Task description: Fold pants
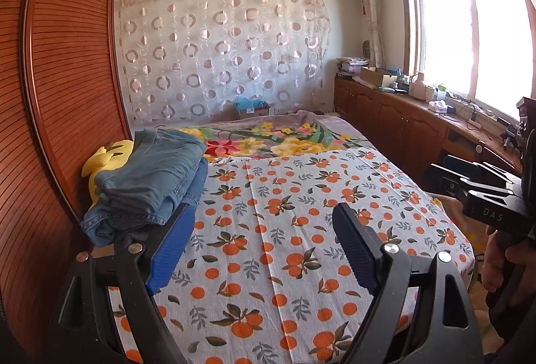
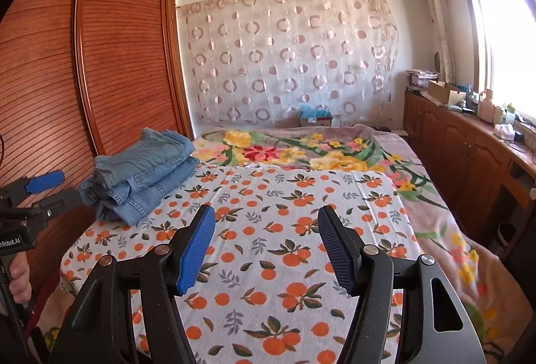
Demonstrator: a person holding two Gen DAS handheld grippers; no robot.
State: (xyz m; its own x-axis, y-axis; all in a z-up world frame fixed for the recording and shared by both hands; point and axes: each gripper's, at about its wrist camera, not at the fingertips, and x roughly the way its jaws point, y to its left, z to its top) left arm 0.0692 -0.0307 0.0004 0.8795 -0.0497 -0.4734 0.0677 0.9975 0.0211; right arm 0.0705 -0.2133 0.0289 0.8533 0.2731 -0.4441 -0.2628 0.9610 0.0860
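Note:
The blue denim pants point(image 1: 150, 183) lie folded in a stacked bundle at the left side of the bed, on the orange-print sheet point(image 1: 284, 230). They also show in the right wrist view point(image 2: 140, 173). My left gripper point(image 1: 264, 223) is open and empty, held above the sheet just right of the bundle. My right gripper point(image 2: 266, 226) is open and empty above the middle of the sheet point(image 2: 284, 230). The left gripper's blue pads point(image 2: 45, 181) show at the left edge of the right wrist view, near the bundle.
A wooden wardrobe point(image 1: 60, 79) stands close along the bed's left side. A yellow plush point(image 1: 107, 154) lies behind the pants. A floral blanket point(image 2: 301, 149) covers the far bed. Low wooden cabinets point(image 2: 462, 146) with clutter run under the window at right.

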